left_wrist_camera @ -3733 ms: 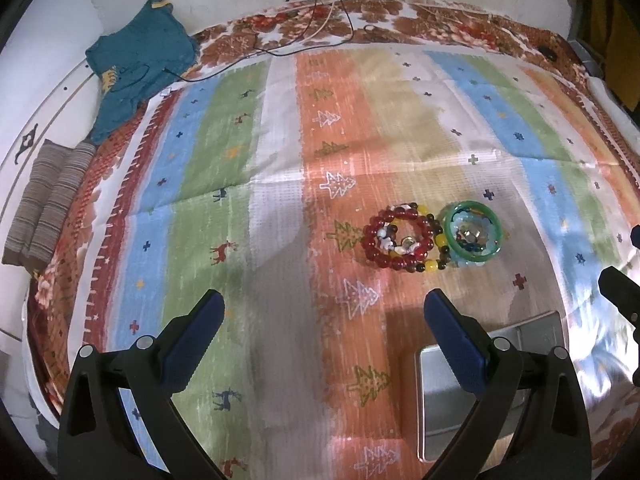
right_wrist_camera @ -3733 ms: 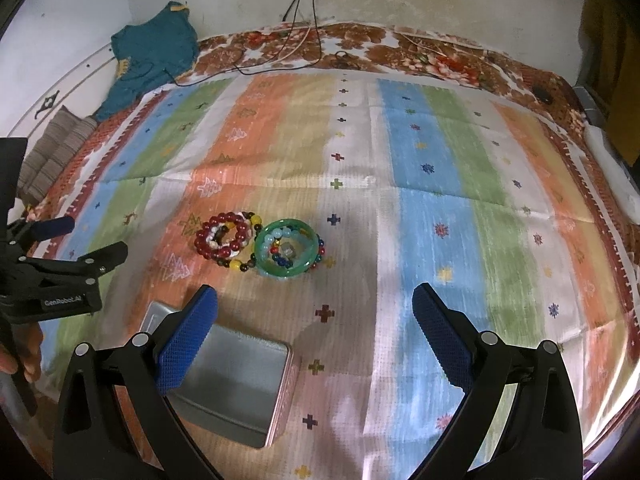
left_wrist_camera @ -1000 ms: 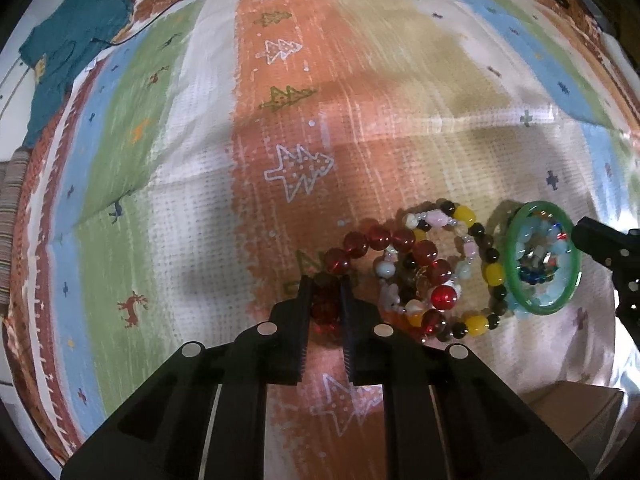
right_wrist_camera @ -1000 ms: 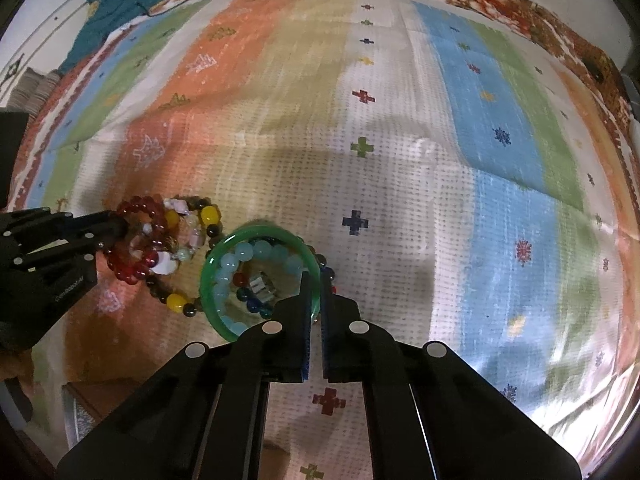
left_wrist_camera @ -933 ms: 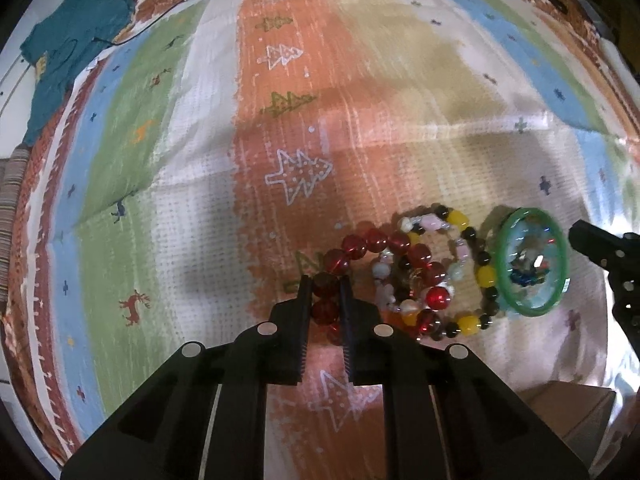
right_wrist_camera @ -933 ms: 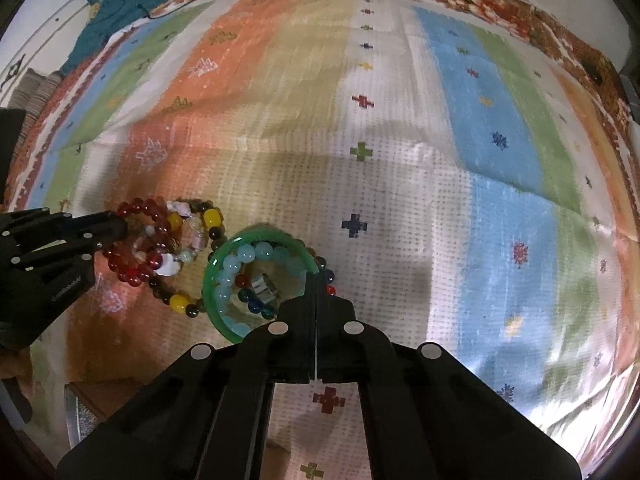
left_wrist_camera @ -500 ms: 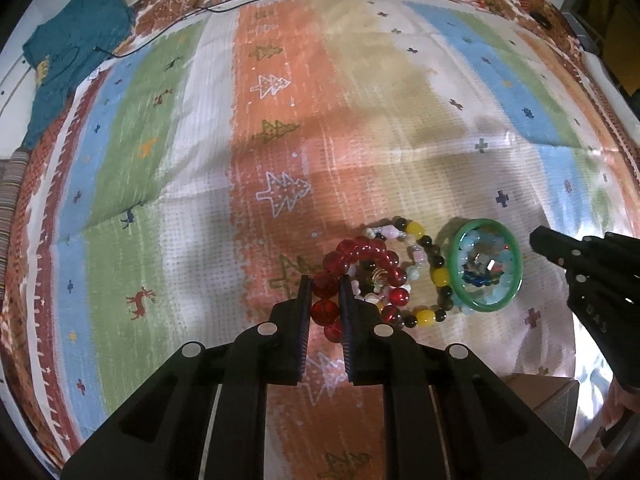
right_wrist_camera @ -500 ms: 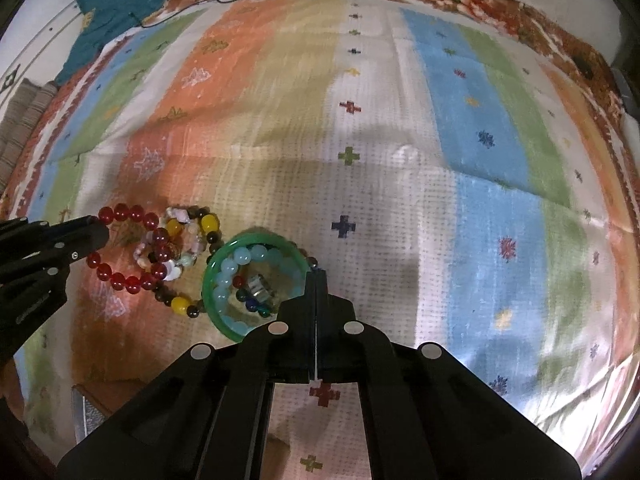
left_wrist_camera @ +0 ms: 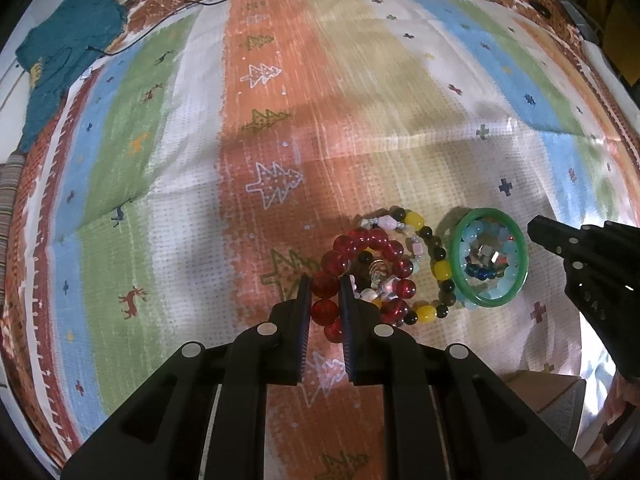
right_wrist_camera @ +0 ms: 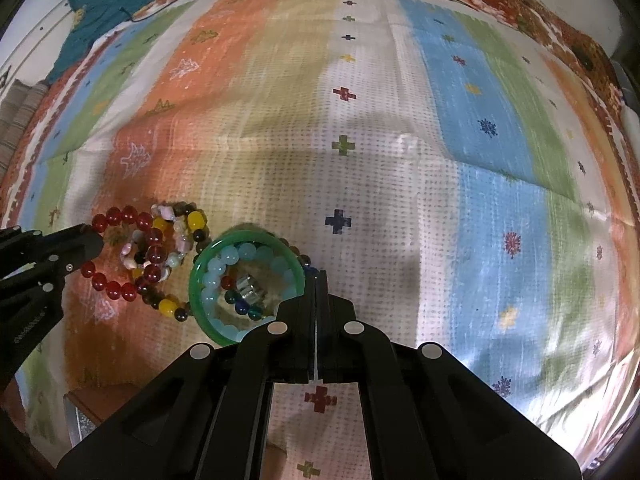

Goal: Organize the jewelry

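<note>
Red bead bracelet (left_wrist_camera: 362,268) lay on the striped bedspread (left_wrist_camera: 168,184), two of its beads pinched in your left hand-held gripper (left_wrist_camera: 325,300). Your right hand-held gripper (right_wrist_camera: 316,292) was fully closed just beside the green bangle (right_wrist_camera: 208,264), apparently gripping nothing. Farther off lay a teal garment (left_wrist_camera: 60,60).

Both grippers, formerly wide apart, now pinched; left gripper (left_wrist_camera: 323,300) around red bead bracelet (left_wrist_camera: 362,276).
</note>
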